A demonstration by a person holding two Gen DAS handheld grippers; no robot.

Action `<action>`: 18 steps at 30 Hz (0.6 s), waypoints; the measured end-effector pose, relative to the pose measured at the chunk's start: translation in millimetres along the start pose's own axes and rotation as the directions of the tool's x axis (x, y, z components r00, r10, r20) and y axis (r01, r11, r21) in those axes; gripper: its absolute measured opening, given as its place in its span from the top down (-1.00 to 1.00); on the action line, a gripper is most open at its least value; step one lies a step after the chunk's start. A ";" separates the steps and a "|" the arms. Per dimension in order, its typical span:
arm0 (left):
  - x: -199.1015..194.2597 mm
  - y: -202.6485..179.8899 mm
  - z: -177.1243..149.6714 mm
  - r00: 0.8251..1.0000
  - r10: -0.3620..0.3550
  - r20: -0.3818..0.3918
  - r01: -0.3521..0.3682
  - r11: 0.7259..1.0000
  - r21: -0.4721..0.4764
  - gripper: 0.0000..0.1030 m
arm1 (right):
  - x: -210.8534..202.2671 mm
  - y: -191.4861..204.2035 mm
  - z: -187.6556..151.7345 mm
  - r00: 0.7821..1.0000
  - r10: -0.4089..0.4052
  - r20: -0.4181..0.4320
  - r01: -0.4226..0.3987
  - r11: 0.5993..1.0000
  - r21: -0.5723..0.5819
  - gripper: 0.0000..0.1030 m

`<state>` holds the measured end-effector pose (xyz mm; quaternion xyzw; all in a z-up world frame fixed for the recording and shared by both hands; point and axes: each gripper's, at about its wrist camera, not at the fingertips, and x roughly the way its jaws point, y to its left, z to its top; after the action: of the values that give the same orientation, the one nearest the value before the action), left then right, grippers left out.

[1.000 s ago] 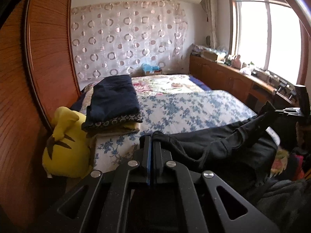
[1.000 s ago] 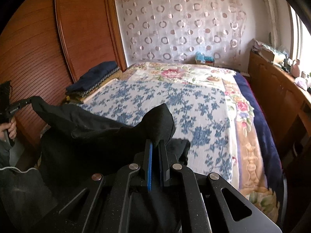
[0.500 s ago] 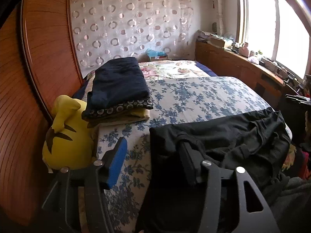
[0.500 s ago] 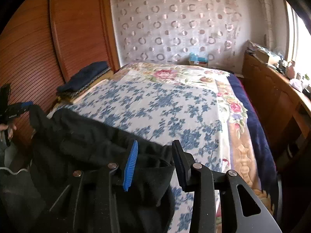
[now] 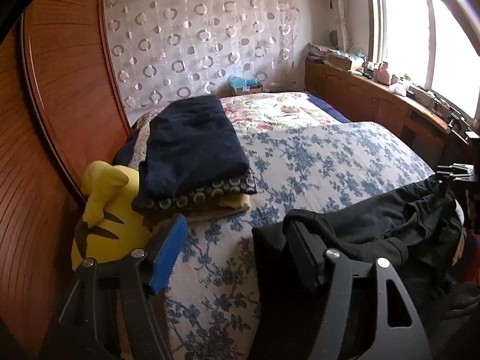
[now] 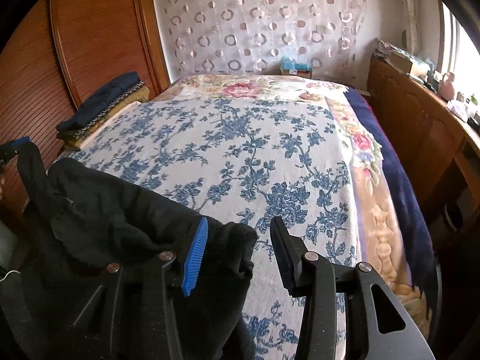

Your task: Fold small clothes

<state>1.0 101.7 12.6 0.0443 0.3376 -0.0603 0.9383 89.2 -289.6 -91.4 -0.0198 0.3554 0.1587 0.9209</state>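
Observation:
A black garment (image 5: 375, 234) lies spread along the near edge of the bed, partly hanging off; it also shows in the right wrist view (image 6: 126, 219). My left gripper (image 5: 237, 246) is open at the garment's left corner, its right finger against the cloth. My right gripper (image 6: 240, 246) is open over the garment's right corner, holding nothing. The bed cover (image 6: 240, 138) is white with blue flowers.
A stack of folded dark clothes (image 5: 192, 153) sits at the bed's left side by a yellow plush toy (image 5: 105, 219). A wooden wardrobe (image 5: 54, 120) stands on the left. A wooden cabinet (image 6: 420, 126) with clutter runs under the window on the right.
Both grippers were shut on the black garment held up over the bed. They lowered it onto the bed's near edge and opened, letting it go.

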 end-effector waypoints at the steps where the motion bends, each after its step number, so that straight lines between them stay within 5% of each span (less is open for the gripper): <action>1: -2.9 1.0 2.0 1.000 -0.009 0.006 0.009 1.000 0.001 -0.34 | 1.2 -1.6 1.7 1.000 0.000 -0.003 0.000 1.000 0.001 0.13; 10: -24.3 5.4 4.9 0.994 -0.112 -0.019 0.112 0.993 0.032 -0.37 | 8.9 -9.5 4.3 1.000 -0.016 -0.014 0.016 1.000 0.002 0.13; 18: -28.8 -1.8 -42.6 0.983 -0.078 -0.164 0.090 0.994 0.066 -0.38 | 12.2 -11.0 4.2 1.000 -0.019 -0.011 0.019 1.000 -0.005 0.13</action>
<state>-48.0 107.6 -1.8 0.0689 0.4114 -0.1083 0.9024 103.8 -296.0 -97.2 -0.0261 0.3599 0.1508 0.9204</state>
